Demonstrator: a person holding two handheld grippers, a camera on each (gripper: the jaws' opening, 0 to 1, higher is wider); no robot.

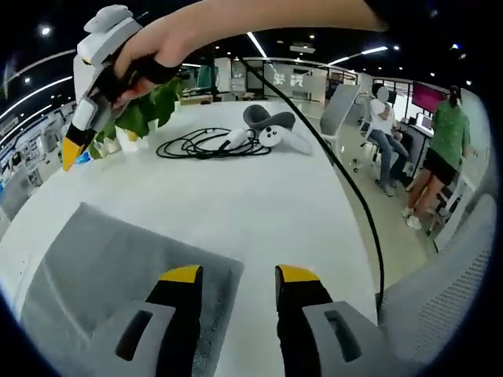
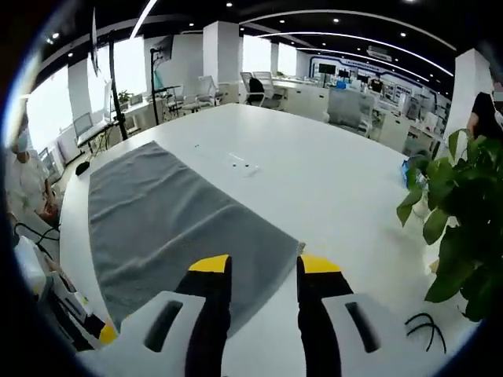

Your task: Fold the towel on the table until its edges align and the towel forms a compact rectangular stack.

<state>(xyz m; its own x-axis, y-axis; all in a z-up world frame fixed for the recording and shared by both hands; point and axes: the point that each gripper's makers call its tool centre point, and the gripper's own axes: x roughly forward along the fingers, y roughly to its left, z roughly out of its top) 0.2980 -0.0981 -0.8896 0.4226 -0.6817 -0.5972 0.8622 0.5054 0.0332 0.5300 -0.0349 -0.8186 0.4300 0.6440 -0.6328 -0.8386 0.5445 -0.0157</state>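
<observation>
A grey towel [image 2: 169,216] lies spread flat on the white table [image 2: 330,181], one layer thick with light wrinkles. My right gripper [image 2: 265,267] hovers open above the towel's near corner, with nothing between its jaws. In the left gripper view the towel [image 1: 110,259] fills the lower left. My left gripper [image 1: 240,275] is open at the towel's right edge, its left jaw over the cloth and its right jaw over bare table [image 1: 259,196]. A hand holds the right gripper [image 1: 90,94] high at the upper left, well above the table.
A coil of black cable [image 1: 208,145] and a white headset with controllers [image 1: 271,129] lie at the table's far side. A leafy plant [image 2: 460,228] stands near one edge. A mesh chair [image 1: 456,283] and two people [image 1: 385,133] are beyond the table.
</observation>
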